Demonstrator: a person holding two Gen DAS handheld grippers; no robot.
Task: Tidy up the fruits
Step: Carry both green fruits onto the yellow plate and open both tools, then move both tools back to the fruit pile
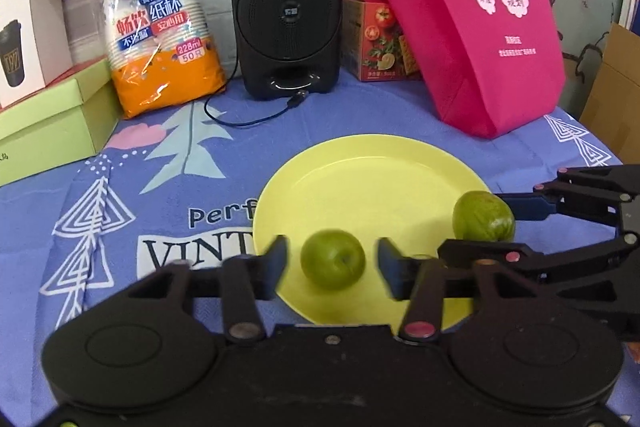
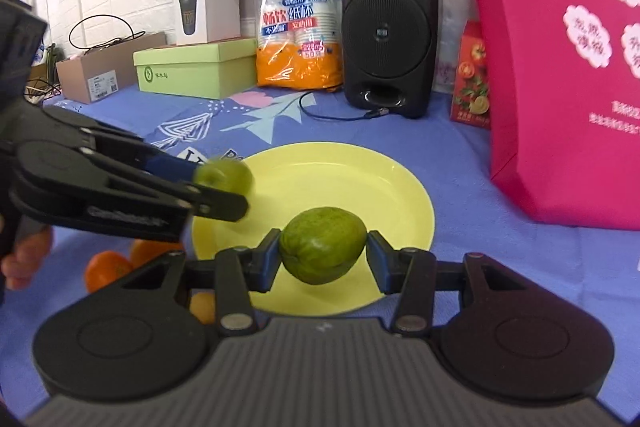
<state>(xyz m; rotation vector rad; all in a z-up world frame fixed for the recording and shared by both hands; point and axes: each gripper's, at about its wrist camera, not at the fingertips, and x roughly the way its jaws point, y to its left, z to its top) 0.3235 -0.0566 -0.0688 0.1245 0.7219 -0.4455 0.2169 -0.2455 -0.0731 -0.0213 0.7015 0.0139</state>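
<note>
Left wrist view: left gripper (image 1: pixel 332 265) fills the foreground, fingers (image 1: pixel 276 263) spread clear of a small round green fruit (image 1: pixel 333 259) that sits between them without touching either pad. Fruit appears over the near part of the yellow plate (image 1: pixel 360 167); whether it rests on the plate cannot be told. Right gripper (image 1: pixel 486 223) enters from the right edge, clamped on a ribbed green fruit (image 1: pixel 484 215) above the plate's right rim. Plate lies on a blue printed cloth (image 1: pixel 160 167). Behind it: black speaker (image 1: pixel 286 3), orange pack of paper cups (image 1: pixel 160 19), pink bag (image 1: pixel 480 15).

Right wrist view: right gripper (image 2: pixel 322 251) up close, both pads pressed on the ribbed fruit (image 2: pixel 322 245), held over the plate's (image 2: pixel 360 167) near edge. Left gripper (image 2: pixel 228 189) reaches in from the left over the plate's left rim, with the small fruit (image 2: pixel 224 175) blurred at its tips. Person's hand (image 2: pixel 24 255) shows at the left edge. Oranges (image 2: pixel 108 269) lie on the cloth (image 2: pixel 500 267) beside the plate, partly hidden under the left gripper. Speaker (image 2: pixel 390 27) and bag (image 2: pixel 568 67) stand at the back.
</note>
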